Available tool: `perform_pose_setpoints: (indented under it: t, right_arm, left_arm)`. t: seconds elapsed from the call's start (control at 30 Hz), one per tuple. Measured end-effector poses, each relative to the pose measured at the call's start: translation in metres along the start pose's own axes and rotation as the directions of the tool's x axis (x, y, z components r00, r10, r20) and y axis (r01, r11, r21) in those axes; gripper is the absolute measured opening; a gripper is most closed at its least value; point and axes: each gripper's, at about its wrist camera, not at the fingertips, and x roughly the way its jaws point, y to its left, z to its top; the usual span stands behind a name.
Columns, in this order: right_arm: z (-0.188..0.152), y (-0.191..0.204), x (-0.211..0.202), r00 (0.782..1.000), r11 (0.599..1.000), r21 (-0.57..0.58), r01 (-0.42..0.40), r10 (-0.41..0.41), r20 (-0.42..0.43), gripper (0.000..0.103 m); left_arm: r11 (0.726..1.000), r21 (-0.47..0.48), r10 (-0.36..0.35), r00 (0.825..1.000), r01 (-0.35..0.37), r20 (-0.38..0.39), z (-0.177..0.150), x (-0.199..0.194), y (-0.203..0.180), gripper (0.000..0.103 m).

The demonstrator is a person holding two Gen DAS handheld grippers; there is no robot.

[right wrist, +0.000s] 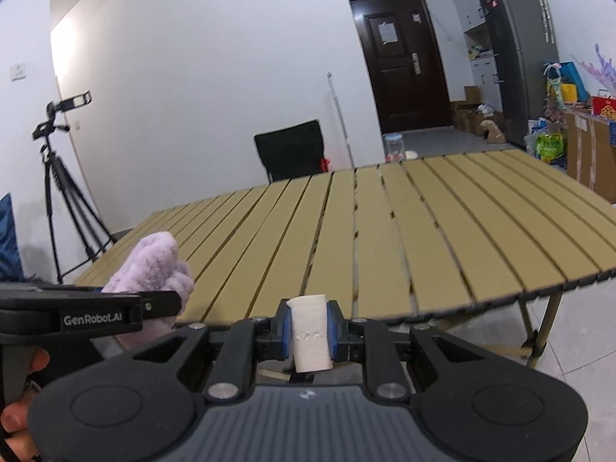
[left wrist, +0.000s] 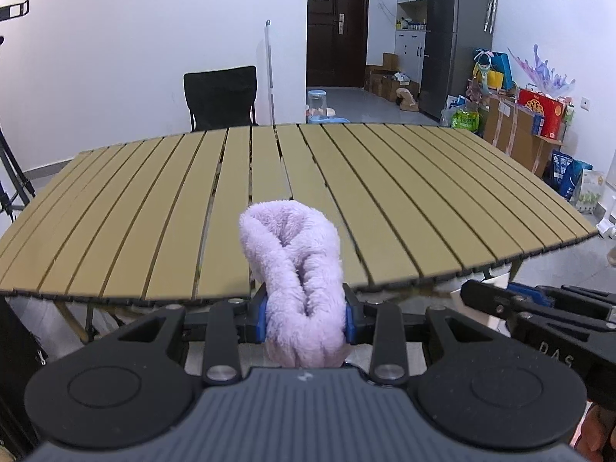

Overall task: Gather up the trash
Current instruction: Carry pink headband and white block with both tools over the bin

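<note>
My left gripper (left wrist: pixel 306 321) is shut on a fluffy lilac cloth (left wrist: pixel 296 269), which bulges up between the blue pads in front of the slatted tan table (left wrist: pixel 154 200). In the right wrist view the same lilac cloth (right wrist: pixel 154 265) shows at the left, above the left gripper's black body. My right gripper (right wrist: pixel 311 333) is shut on a folded white paper towel (right wrist: pixel 311 331) that stands upright between its blue pads, just before the table's near edge (right wrist: pixel 385 321). Both grippers hover off the near side of the table. A hand's fingers (right wrist: pixel 17 419) show at the lower left.
The tan slatted table (right wrist: pixel 423 231) carries nothing I can see. A black chair (left wrist: pixel 220 97) stands behind it. A tripod (right wrist: pixel 57 192) stands at the left wall. Boxes and bags (left wrist: pixel 519 123) crowd the right wall beside a grey fridge (left wrist: pixel 454 38). A dark door (right wrist: pixel 404 61) lies beyond.
</note>
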Motion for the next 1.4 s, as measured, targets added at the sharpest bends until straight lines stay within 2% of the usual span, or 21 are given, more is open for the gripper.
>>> perform_pose_setpoints:
  t: [0.37, 0.73, 1.13, 1.4]
  right_arm:
    - [-0.062, 0.022, -0.003, 0.992, 0.999, -0.035, -0.019, 0.014, -0.126, 0.017]
    - [-0.120, 0.025, 0.006, 0.966, 0.999, -0.041, 0.001, -0.011, -0.257, 0.017]
    - [-0.174, 0.025, 0.031, 0.914, 0.998, -0.047, 0.037, -0.052, -0.402, 0.017]
    - [-0.205, 0.018, 0.049, 0.873, 0.995, -0.064, 0.072, -0.095, -0.479, 0.017]
  left_arm:
    - [1.000, 0.011, -0.016, 0.997, 0.017, -0.076, -0.064, -0.010, 0.006, 0.035]
    - [1.000, 0.010, -0.005, 0.982, 0.007, -0.189, -0.124, -0.002, 0.006, 0.035]
    - [0.999, -0.029, 0.013, 0.948, -0.024, -0.317, -0.176, 0.025, 0.023, 0.035]
    - [0.995, -0.074, 0.036, 0.911, -0.073, -0.411, -0.213, 0.054, 0.044, 0.035]
